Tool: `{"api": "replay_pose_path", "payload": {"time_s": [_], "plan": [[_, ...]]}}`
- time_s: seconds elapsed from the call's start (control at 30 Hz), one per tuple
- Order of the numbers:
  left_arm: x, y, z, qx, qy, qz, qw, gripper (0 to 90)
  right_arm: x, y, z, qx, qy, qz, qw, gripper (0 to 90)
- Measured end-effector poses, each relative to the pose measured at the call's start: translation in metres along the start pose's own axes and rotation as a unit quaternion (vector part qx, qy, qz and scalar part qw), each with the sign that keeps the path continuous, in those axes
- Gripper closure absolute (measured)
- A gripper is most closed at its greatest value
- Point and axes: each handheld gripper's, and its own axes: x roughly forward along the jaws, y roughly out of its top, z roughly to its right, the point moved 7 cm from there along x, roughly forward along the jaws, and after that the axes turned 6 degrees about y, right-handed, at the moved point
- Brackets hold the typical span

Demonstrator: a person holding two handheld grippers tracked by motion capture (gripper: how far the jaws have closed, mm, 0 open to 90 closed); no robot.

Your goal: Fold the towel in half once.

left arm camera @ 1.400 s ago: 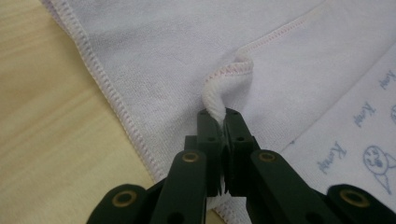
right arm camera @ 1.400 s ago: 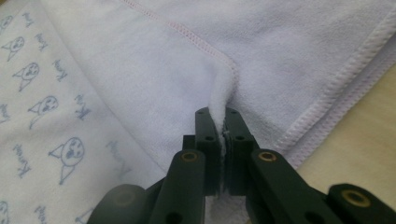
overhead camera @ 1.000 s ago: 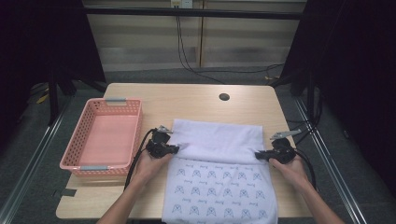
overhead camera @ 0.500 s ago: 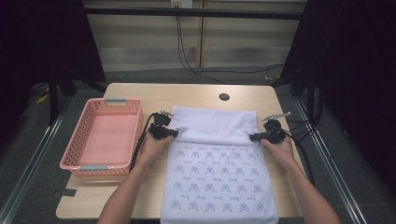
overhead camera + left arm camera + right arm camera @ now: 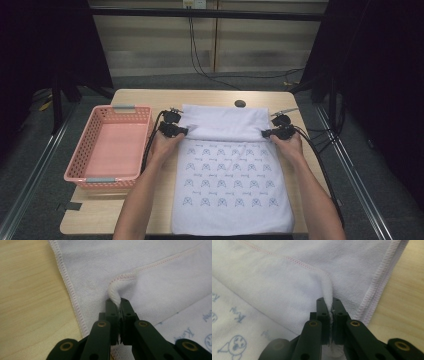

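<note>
A white towel [image 5: 227,180] printed with small blue figures lies on the wooden table [image 5: 150,100], its near part folded back so the print faces up. My left gripper [image 5: 186,131] is shut on the towel's left corner, pinching the hemmed edge [image 5: 115,293] between its jaws. On the other side, my right gripper [image 5: 263,134] is shut on the right corner, with a fold of white cloth [image 5: 328,296] between its jaws. Both grippers hold the folded layer's edge over the plain white far part of the towel [image 5: 222,120].
A pink plastic basket [image 5: 80,170] stands on the table's left side, close to my left forearm. A small dark round hole [image 5: 240,103] marks the table near its far edge. Cables [image 5: 320,165] trail from both grippers.
Both grippers have moved away from me toward the table's far edge, pulling the towel's printed layer further over the plain part. The exposed plain white strip has grown narrower.
</note>
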Motion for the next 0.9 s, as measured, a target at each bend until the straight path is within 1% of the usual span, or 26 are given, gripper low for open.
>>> {"api": "replay_pose_path", "payload": {"time_s": [0.03,0.07,0.1,0.17,0.2,0.23,0.27,0.3,0.37,0.4,0.43,0.47,0.5,0.53,0.57,0.6,0.63,0.67,0.7,0.73,0.77,0.8,0.83,0.87,0.9], "plan": [[0.000,0.000,0.000,-0.001,-0.004,0.001,1.0000,87.4,0.000,0.000,0.000,0.000,0.000,0.000,1.0000,87.6],[0.000,0.001,-0.002,-0.005,-0.010,0.001,0.9999,87.4,0.001,0.000,0.000,0.002,-0.004,0.007,1.0000,87.7],[0.000,0.000,-0.003,-0.004,-0.016,-0.005,0.9999,87.4,0.001,0.000,0.001,0.006,-0.002,0.010,0.9999,87.6],[-0.002,0.000,-0.002,-0.007,-0.012,-0.006,0.9999,87.4,0.000,0.000,0.000,0.014,0.006,0.014,0.9998,87.5],[-0.004,0.000,-0.001,-0.003,-0.013,-0.006,0.9999,87.4,-0.005,0.002,0.000,0.012,0.011,0.024,0.9996,87.5],[-0.005,-0.001,0.001,0.005,-0.017,-0.004,0.9998,87.4,-0.005,0.002,0.000,0.012,0.011,0.024,0.9996,87.5],[-0.008,-0.001,0.003,0.004,-0.025,0.003,0.9997,87.4,-0.015,0.007,0.001,0.012,0.024,0.041,0.9988,87.5],[-0.012,0.001,0.004,0.000,-0.034,0.013,0.9993,87.4,-0.015,0.007,0.001,0.012,0.024,0.041,0.9988,87.5],[-0.024,0.007,0.007,-0.001,-0.034,0.029,0.9990,87.3,-0.028,0.015,0.001,0.023,0.037,0.068,0.9968,87.6],[-0.033,0.012,0.011,0.001,-0.041,0.041,0.9984,87.4,-0.036,0.019,0.001,0.024,0.037,0.083,0.9956,87.6],[-0.040,0.016,0.014,0.003,-0.049,0.049,0.9976,87.3,-0.045,0.024,-0.001,0.025,0.045,0.104,0.9932,87.6],[-0.049,0.021,0.018,0.010,-0.057,0.059,0.9966,87.3,-0.049,0.027,-0.002,0.027,0.051,0.115,0.9917,87.6],[-0.059,0.026,0.021,0.011,-0.063,0.072,0.9954,87.3,-0.055,0.029,-0.003,0.025,0.050,0.120,0.9912,87.5],[-0.068,0.030,0.024,0.006,-0.072,0.087,0.9936,87.2,-0.068,0.033,-0.006,0.019,0.053,0.133,0.9896,87.6],[-0.077,0.033,0.026,0.008,-0.074,0.094,0.9928,87.2,-0.068,0.033,-0.006,0.019,0.053,0.133,0.9896,87.6],[-0.085,0.035,0.028,0.008,-0.072,0.100,0.9923,87.2,-0.075,0.035,-0.007,0.016,0.055,0.141,0.9884,87.5],[-0.092,0.036,0.029,0.010,-0.074,0.105,0.9917,87.2,-0.082,0.037,-0.008,0.015,0.056,0.148,0.9873,87.6],[-0.098,0.037,0.031,0.008,-0.077,0.110,0.9909,87.2,-0.097,0.041,-0.009,0.012,0.059,0.160,0.9853,87.6],[-0.103,0.037,0.032,0.012,-0.077,0.114,0.9904,87.2,-0.097,0.041,-0.009,0.012,0.059,0.160,0.9853,87.6],[-0.109,0.037,0.033,0.010,-0.083,0.120,0.9892,87.2,-0.111,0.044,-0.010,0.007,0.062,0.166,0.9842,87.6],[-0.114,0.036,0.035,0.009,-0.087,0.120,0.9890,87.2,-0.111,0.044,-0.010,0.007,0.062,0.166,0.9842,87.6],[-0.124,0.037,0.040,0.014,-0.089,0.128,0.9877,87.2,-0.123,0.046,-0.013,0.005,0.065,0.170,0.9832,87.6],[-0.124,0.037,0.040,0.014,-0.089,0.128,0.9877,87.2,-0.123,0.046,-0.013,0.005,0.065,0.170,0.9832,87.6],[-0.135,0.038,0.047,0.020,-0.093,0.137,0.9859,87.2,-0.133,0.047,-0.017,-0.002,0.066,0.171,0.9831,87.6],[-0.135,0.038,0.047,0.020,-0.093,0.137,0.9859,87.2,-0.133,0.047,-0.017,-0.002,0.066,0.171,0.9831,87.6]]}}
